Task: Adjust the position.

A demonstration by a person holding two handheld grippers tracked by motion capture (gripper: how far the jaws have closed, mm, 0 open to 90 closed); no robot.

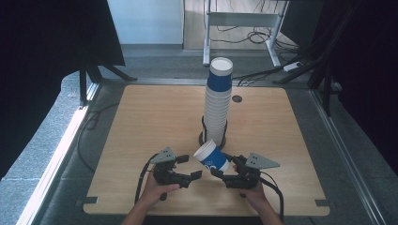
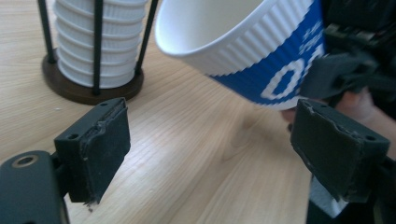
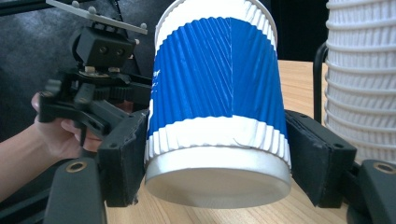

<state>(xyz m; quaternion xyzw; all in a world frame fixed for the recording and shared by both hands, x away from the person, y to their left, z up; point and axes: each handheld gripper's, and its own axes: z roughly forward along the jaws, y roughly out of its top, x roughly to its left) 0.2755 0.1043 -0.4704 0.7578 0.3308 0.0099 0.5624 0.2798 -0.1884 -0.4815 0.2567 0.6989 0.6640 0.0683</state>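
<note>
The right gripper (image 1: 224,167) is clamping 1 blue-and-white ribbed paper cup (image 1: 211,158) tilted above the table (image 1: 155,117), beside 1 cup stack (image 1: 218,105) of perhaps 12, while the left gripper (image 1: 189,167) is waiting with jaws spread.

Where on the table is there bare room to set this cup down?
Bare wood lies left of the cup stack out to the table edge, and likewise right of it. Crowded: the near middle, where the right tool clamps the blue cup, the open left tool beside it.
</note>
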